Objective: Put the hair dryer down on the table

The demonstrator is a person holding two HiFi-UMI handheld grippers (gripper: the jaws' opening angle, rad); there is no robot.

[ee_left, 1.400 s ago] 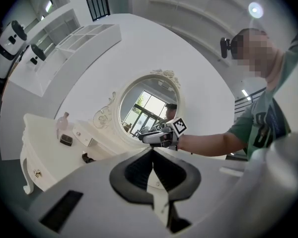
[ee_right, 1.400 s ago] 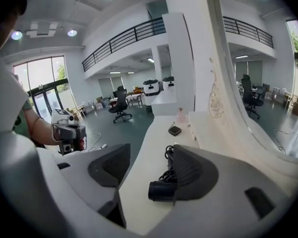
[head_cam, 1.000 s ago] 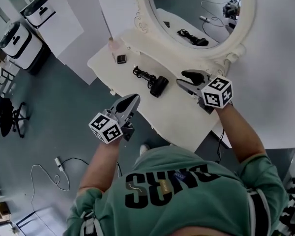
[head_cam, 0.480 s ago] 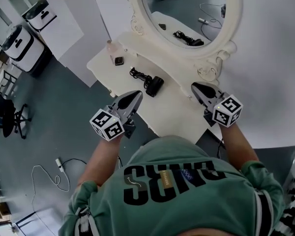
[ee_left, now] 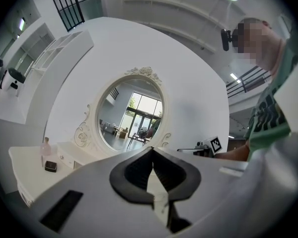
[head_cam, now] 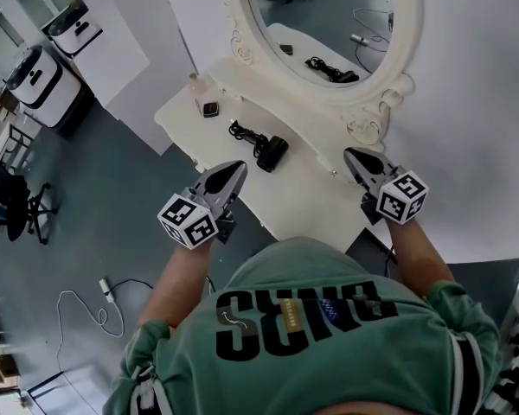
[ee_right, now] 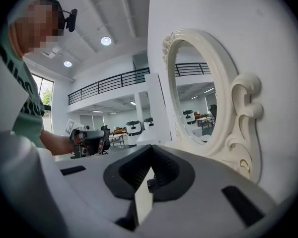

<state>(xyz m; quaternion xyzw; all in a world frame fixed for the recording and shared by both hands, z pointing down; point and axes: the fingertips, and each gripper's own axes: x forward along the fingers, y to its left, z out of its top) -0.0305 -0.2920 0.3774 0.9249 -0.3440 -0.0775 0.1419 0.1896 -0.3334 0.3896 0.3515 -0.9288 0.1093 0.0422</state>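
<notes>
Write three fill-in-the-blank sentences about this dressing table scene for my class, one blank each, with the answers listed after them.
The ____ hair dryer lies on the white table.
The left gripper and the right gripper both have their jaws ____, with nothing between them.
In the head view, a pink bottle stands near the table's ____ end.
Missing words: black; shut; left.

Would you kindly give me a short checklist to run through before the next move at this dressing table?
1. Hair dryer lying on the dressing table: ok.
2. Left tongs shut, nothing between them: ok.
3. Right tongs have just closed, nothing between them: ok.
4. Both tongs apart from the hair dryer and its cord: ok.
5. Hair dryer switched off: cannot tell.
</notes>
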